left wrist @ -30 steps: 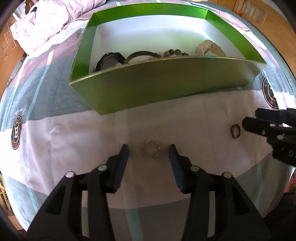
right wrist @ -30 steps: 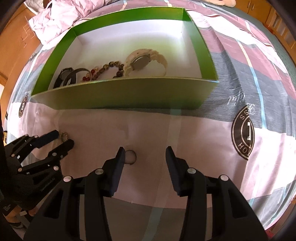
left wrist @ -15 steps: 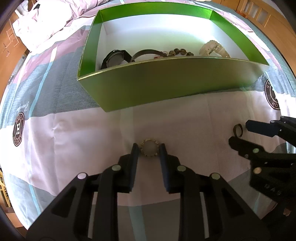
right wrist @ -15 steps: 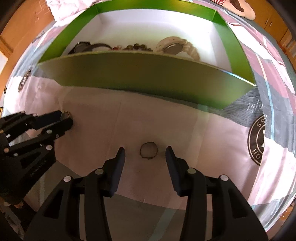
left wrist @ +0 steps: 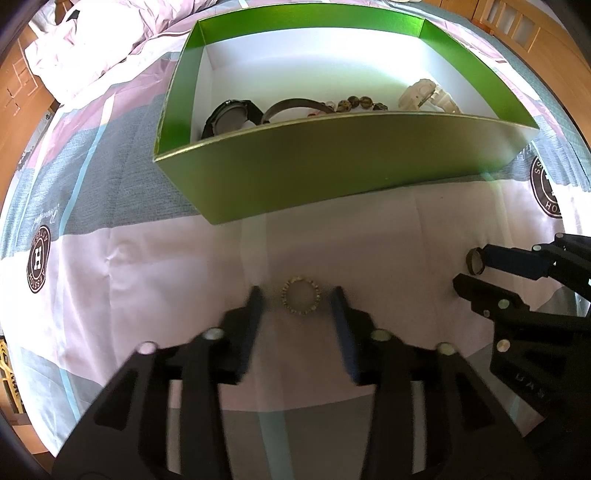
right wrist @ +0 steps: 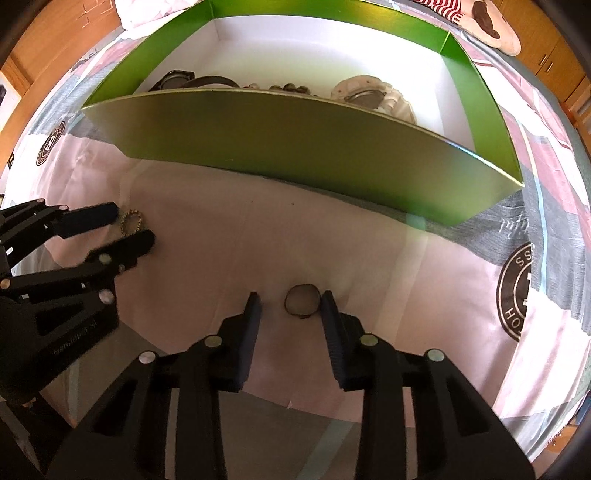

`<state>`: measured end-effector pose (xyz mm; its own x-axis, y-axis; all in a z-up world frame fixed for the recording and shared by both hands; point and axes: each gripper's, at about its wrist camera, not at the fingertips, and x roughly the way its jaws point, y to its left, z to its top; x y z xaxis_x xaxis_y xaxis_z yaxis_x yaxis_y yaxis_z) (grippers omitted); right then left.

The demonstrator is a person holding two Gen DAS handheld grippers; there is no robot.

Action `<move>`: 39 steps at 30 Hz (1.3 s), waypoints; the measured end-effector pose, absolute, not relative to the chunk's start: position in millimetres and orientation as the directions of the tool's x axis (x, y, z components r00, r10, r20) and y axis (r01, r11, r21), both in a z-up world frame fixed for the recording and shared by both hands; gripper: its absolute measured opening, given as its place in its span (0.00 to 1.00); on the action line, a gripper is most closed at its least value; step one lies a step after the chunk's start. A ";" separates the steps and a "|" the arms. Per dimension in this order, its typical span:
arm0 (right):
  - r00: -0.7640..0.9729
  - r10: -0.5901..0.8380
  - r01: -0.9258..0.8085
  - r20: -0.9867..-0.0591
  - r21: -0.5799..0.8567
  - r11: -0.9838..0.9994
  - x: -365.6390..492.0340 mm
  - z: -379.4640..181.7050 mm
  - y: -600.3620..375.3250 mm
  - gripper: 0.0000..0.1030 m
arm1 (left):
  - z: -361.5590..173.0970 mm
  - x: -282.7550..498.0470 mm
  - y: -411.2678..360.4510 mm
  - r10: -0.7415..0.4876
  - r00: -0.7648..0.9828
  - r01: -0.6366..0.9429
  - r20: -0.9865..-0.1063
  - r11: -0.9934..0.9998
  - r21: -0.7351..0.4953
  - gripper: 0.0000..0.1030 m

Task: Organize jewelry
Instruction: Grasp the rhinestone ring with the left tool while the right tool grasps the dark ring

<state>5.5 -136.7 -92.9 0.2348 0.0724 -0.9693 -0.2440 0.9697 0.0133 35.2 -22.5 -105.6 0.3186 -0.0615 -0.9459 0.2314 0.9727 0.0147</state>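
Observation:
A small gold beaded ring [left wrist: 301, 300] lies flat on the bedsheet between the fingers of my left gripper [left wrist: 297, 306]. Its jaws are opening and neither pad touches the ring. A dark thin ring [right wrist: 302, 304] lies on the sheet inside my right gripper [right wrist: 290, 308]. Those jaws are closing, and the ring sits close to the right pad but is not pinched. Behind both stands the green box [left wrist: 332, 177]. It holds a black watch [left wrist: 231, 118], a dark bangle [left wrist: 295, 107], a bead bracelet [left wrist: 354, 103] and a white watch [left wrist: 428, 96].
The box's tall front wall [right wrist: 295, 140] stands between the rings and the jewelry inside. A crumpled quilt [left wrist: 92, 44] lies at the back left and a plush toy [right wrist: 487, 26] at the back right. Wooden furniture rings the bed.
The left jaws narrowed onto the gold ring, then spread again, and the ring stayed on the sheet. The right gripper shifted until the dark ring lay between its fingers, and its jaws narrowed.

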 end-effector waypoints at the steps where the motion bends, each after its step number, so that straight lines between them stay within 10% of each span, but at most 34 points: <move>1: 0.233 0.076 -0.241 -0.969 0.018 0.970 5.3 -93.1 -136.5 0.34 | -106.0 35.3 -22.3 -0.056 0.317 0.229 -0.947 0.973 0.019 0.53; 8: 0.234 0.070 -0.242 -0.970 0.012 0.970 5.9 -92.5 -136.6 0.34 | -108.1 36.2 -21.3 -0.054 0.318 0.227 -0.946 0.974 0.020 0.54; 15: 0.235 0.069 -0.241 -0.969 0.011 0.971 4.3 -93.2 -142.3 0.34 | -106.3 39.6 -15.5 -0.082 0.315 0.217 -0.945 0.976 -0.012 0.20; 20: 0.235 0.082 -0.245 -0.969 0.023 0.969 7.8 -92.8 -141.3 0.21 | -105.0 42.3 -11.6 -0.090 0.310 0.213 -0.946 0.977 -0.023 0.20; 39: 0.261 0.087 -0.226 -0.961 0.026 0.974 1.9 -75.4 -149.1 0.19 | -101.0 36.1 -16.5 -0.090 0.312 0.226 -0.946 0.974 -0.018 0.20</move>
